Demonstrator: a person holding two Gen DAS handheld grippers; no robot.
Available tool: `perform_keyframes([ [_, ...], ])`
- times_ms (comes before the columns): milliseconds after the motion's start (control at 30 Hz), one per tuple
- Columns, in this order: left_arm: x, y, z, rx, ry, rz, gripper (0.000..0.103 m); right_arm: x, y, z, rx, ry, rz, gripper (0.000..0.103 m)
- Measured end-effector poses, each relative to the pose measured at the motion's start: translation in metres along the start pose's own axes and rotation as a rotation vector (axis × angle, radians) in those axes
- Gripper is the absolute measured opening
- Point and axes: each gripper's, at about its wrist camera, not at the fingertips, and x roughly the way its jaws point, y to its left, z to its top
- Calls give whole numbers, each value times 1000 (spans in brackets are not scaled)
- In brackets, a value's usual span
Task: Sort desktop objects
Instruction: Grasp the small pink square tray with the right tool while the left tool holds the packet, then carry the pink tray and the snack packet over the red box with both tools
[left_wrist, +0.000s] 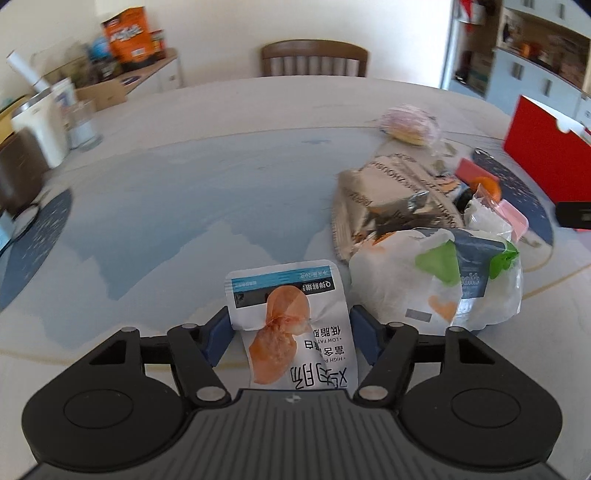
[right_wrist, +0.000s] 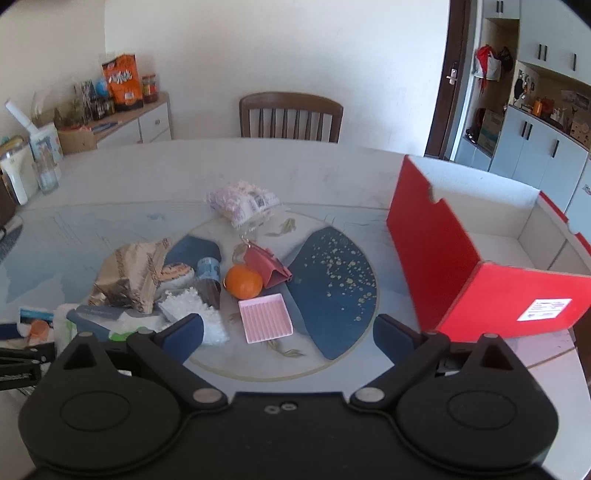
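Observation:
A white snack packet (left_wrist: 284, 295) with a blue band and an orange food picture sits between the blue pads of my left gripper (left_wrist: 290, 325), which is shut on its creased sides low over the table. To its right lies a white bag with green patches (left_wrist: 436, 280). My right gripper (right_wrist: 288, 328) is open and holds nothing, hovering just above a pink ridged tray (right_wrist: 265, 322). Beyond that tray lie an orange (right_wrist: 243, 282), a red folded stand (right_wrist: 266, 267) and a brown crinkled bag (right_wrist: 133, 273).
An open red box (right_wrist: 480, 280) with a white inside stands at the right of the round table (right_wrist: 332, 173). A wrapped pastry (right_wrist: 240, 201) lies farther back. A wooden chair (right_wrist: 290, 116) stands behind the table, and a glass jar (right_wrist: 46, 177) at the left edge.

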Motion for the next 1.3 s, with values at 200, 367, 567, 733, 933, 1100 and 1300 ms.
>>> perform_keyframes([
  [200,3,1,3,42,-2,-37,67,39,4,-1,-48,60,-13,87],
  [367,5,6,4,55,-5,-56,67,62,-3,-2,-61,98,-13,80],
  [567,7,8,6,63,-6,-70,67,77,-2,1,-83,119,18,77],
  [733,7,10,7,61,-4,-83,65,84,0,6,-93,118,45,70],
  [933,8,16,12,30,-1,-111,64,87,4,11,-83,125,81,46],
  [1100,9,20,14,6,5,-130,62,86,5,12,-78,135,76,42],
  [1300,4,26,19,-18,13,-153,61,80,1,10,-63,145,37,42],
])
